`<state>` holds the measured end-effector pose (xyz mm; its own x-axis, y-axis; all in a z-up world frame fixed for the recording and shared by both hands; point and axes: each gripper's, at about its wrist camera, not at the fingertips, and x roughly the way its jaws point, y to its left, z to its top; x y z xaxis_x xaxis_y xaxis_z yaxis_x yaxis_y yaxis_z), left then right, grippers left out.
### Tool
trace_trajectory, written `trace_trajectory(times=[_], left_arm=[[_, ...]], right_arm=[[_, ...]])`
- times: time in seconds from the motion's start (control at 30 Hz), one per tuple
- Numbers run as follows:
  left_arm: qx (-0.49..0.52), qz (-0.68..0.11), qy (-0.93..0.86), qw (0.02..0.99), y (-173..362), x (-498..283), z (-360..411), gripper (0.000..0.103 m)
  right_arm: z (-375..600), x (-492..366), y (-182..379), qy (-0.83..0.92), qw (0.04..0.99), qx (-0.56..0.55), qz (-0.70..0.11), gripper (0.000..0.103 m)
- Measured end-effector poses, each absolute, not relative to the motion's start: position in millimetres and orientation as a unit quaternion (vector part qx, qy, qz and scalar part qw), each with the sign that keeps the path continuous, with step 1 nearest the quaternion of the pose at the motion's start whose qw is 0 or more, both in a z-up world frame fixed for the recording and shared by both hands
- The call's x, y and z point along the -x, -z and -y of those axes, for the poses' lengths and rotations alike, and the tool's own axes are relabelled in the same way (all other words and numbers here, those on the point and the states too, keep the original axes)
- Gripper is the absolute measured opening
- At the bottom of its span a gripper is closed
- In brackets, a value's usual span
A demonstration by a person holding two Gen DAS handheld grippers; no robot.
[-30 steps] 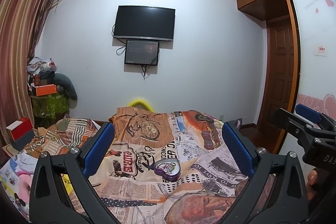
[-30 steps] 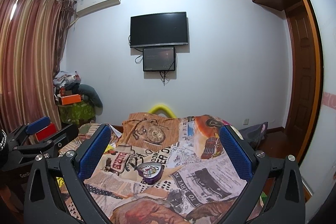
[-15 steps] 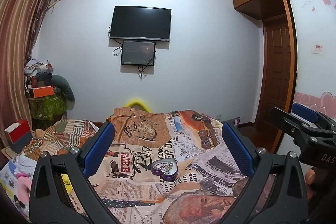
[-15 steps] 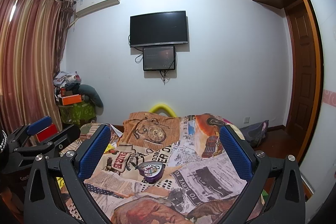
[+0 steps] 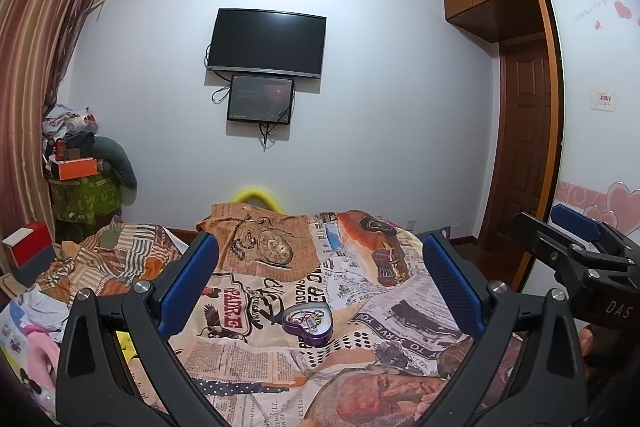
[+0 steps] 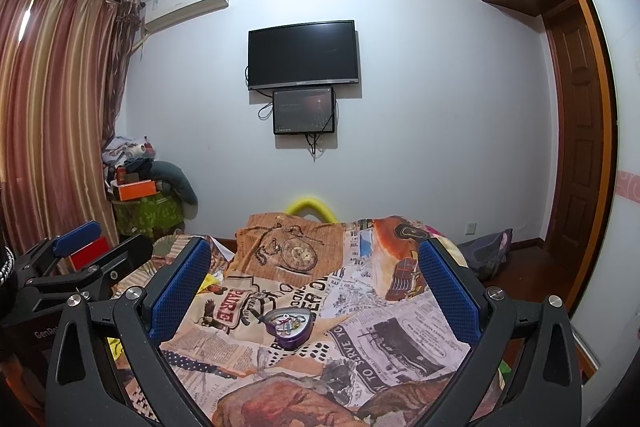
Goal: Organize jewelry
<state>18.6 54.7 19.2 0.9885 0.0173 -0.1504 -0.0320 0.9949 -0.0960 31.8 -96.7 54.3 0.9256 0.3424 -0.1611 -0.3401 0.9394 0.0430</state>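
While both tools hang above the bed, well apart from anything, best to settle the approach first. Left gripper (image 5: 318, 281): fingers spread wide, nothing between them. Right gripper (image 6: 314, 283): likewise spread wide and empty. Between the two, on the newspaper-print bedspread (image 5: 256, 351), sits the purple heart-shaped jewelry box (image 5: 307, 319), open-topped or clear-lidded (cannot tell which), with a tangle of small colourful pieces inside; seen also from the right wrist (image 6: 289, 327), slightly tilted on the soft cover.

Likely step in hand: closing in on the box. Worth coming down slowly and squarely over it, since the quilt gives under pressure and a nudge at the rim could tip the contents out. Worth steadying the box wall with one tool while the other reaches in, pinching one piece only, near its middle, and lifting straight up so chains do not drag their neighbours. No loose jewelry visible elsewhere on the cover.
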Motion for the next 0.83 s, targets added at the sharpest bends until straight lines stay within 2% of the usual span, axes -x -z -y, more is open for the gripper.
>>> trace_trajectory(times=[0.83], left_arm=[[0.042, -0.079, -0.006, 0.996, -12.1, -26.1, -53.6, 0.102]], right_arm=[[98.2, -40.1, -49.8, -0.175, 0.980, -0.014, -0.091, 0.103]])
